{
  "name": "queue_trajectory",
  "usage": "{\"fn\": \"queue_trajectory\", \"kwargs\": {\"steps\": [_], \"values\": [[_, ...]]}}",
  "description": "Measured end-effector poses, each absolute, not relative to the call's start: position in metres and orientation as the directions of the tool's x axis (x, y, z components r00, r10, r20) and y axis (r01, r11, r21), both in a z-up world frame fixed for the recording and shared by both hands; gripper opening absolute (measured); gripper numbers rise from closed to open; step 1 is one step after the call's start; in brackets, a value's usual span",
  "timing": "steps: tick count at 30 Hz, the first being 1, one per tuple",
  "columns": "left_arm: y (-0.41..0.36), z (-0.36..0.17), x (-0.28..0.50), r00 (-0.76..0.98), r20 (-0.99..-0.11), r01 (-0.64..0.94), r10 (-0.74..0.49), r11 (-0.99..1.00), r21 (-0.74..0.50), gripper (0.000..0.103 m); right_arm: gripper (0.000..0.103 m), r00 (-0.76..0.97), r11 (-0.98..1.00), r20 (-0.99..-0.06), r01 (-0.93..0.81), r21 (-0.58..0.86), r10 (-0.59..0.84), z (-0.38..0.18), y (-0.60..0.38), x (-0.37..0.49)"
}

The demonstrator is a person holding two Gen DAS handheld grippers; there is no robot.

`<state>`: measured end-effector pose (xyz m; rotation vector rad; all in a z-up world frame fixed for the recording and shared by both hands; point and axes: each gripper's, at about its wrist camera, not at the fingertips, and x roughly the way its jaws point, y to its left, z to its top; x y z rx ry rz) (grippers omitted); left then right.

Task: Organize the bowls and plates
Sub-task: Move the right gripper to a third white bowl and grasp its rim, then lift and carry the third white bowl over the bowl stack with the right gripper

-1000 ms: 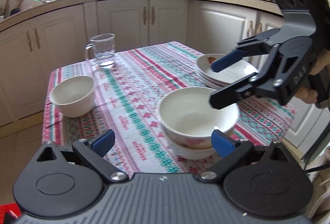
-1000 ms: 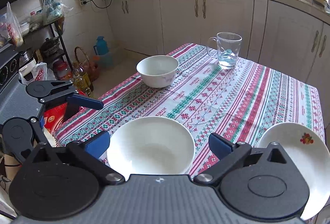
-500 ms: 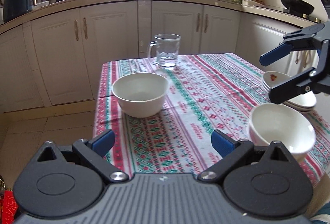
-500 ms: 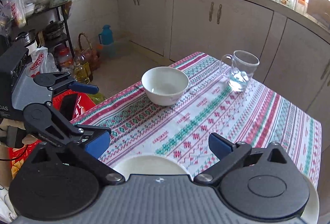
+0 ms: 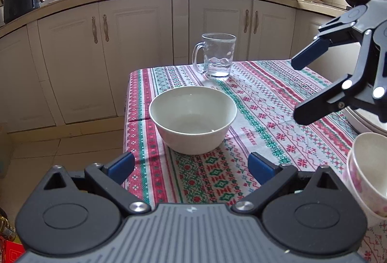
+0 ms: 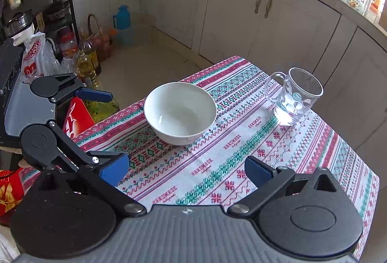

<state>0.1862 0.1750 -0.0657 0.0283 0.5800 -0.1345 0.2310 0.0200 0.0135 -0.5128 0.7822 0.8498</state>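
Left wrist view
My left gripper (image 5: 191, 166): black linkage, blue ribbed pads, spread wide at the bottom of the frame, nothing between them.
White bowl (image 5: 192, 119): smooth, round, glazed, empty; centre of frame, just beyond my pads on the tablecloth (image 5: 266, 105), a woven cloth in red, green and white bands.
Glass mug (image 5: 216, 56): clear, handled, dimpled; above the bowl, near the far table edge.
Stacked bowls (image 5: 368, 171): white with pink flowers, lower right edge.
Plates (image 5: 358, 119): white rims, right edge, partly hidden by my right gripper (image 5: 296, 88), open and empty.

Right wrist view
My right gripper (image 6: 186, 171): wide open, holding nothing.
White bowl (image 6: 180, 113): centre, apart from my pads.
Glass mug (image 6: 293, 96): upper right.
Left gripper (image 6: 111, 130): left side, open, off the table's edge.
Oil bottles (image 6: 88, 64): on the floor, upper left.
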Motion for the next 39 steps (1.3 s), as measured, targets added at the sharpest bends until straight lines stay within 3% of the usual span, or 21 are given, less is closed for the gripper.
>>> {"fn": "queue_trajectory", "kwargs": {"steps": [11,20,33,39], "values": [[0.171,-0.082,0.219,0.836,-0.539,0.143,-0.102,0.989,0.035,0.099,0.103,0.322,0.488,-0.801,-0.872,-0.043,0.504,-0.003,0.062,0.285],[0.163,-0.083,0.24,0.839,-0.528,0.181,-0.13,0.982,0.046,0.097,0.093,0.244,0.488,-0.833,-0.872,0.036,0.497,-0.031,0.086,0.322],[0.164,-0.083,0.247,0.843,-0.518,0.196,-0.144,0.98,0.045,0.095,0.068,0.187,0.498,-0.826,-0.858,0.125,0.531,-0.047,0.088,0.344],[0.164,-0.083,0.246,0.844,-0.516,0.194,-0.148,0.98,0.036,0.095,0.067,0.188,0.506,-0.824,-0.852,0.133,0.534,-0.047,0.087,0.343]]}}
